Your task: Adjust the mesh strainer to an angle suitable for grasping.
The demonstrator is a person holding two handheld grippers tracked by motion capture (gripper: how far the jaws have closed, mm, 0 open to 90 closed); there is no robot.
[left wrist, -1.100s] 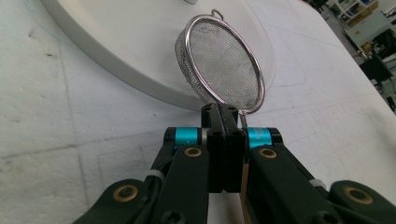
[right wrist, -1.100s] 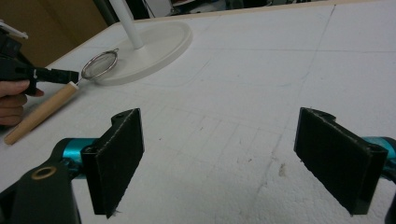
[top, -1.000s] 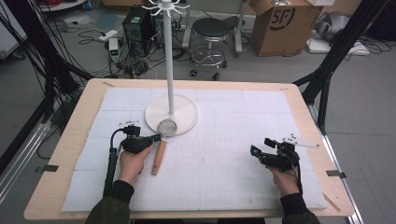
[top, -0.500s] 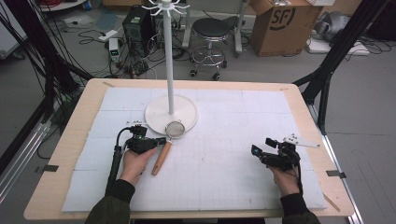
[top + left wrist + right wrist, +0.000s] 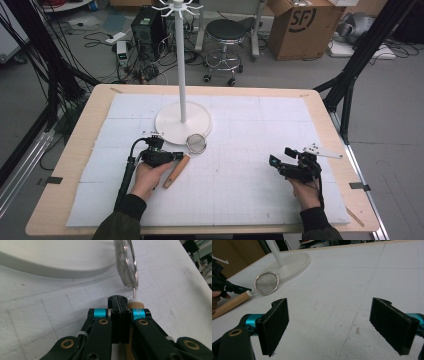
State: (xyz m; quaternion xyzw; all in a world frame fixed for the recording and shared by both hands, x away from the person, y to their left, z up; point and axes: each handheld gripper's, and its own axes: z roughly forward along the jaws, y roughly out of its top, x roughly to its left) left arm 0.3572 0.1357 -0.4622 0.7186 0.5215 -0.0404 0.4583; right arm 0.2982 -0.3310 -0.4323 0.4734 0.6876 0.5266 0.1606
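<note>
- One strainer [image 5: 186,155] with a mesh bowl and a wooden handle, lying on the bench [image 5: 90,120] just beside the stand's base.
- One white stand [image 5: 182,95], a pole on a round base, on the bench.
- Two grippers: the left gripper [image 5: 176,156] just in front of the stand's base, the right gripper [image 5: 272,161] well to the right of the stand.
- One white foam mat [image 5: 250,140] under the stand.
- One round stool [image 5: 227,37] on the floor beyond the stand.
- One cardboard box [image 5: 305,25] on the floor, right of the stool.
</note>
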